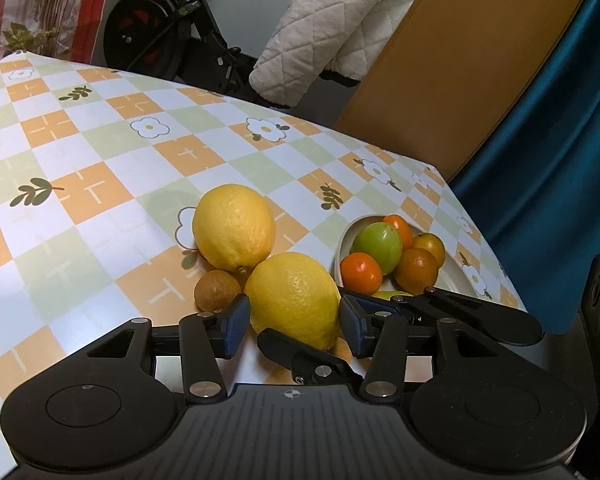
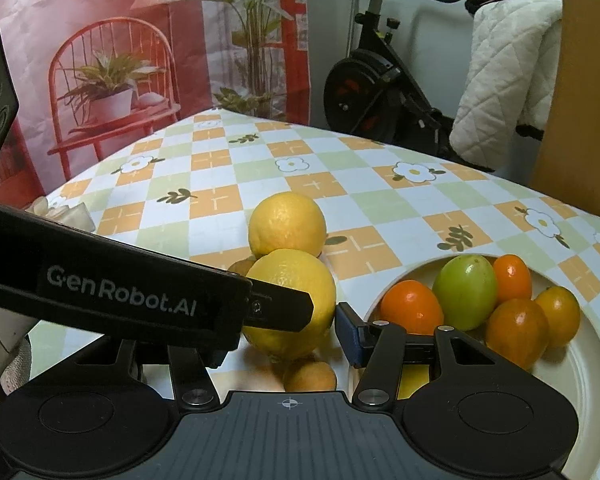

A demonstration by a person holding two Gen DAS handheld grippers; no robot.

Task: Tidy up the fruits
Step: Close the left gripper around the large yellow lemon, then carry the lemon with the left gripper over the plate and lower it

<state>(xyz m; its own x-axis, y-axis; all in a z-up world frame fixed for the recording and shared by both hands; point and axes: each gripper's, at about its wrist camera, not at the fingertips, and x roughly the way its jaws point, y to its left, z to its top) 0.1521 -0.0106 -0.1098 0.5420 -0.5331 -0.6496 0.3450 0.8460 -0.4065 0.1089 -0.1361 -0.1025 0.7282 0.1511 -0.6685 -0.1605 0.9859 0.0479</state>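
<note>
large bright-yellow pebbled lemon [image 1: 294, 298]

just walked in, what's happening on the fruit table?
Fruit sorting, midway. The left gripper has its jaws open around the near lemon, which sits on the tablecloth; grip not visibly closed. The right gripper crosses close beside it. A second lemon waits behind. The white plate already holds small oranges and a green fruit.

Open counter [image 1: 80, 152] lies left of and beyond the lemons [image 1: 292, 300]. The plate [image 1: 456, 276] of fruit blocks the right; a brown fruit [image 1: 217, 290] crowds the near left.
</note>
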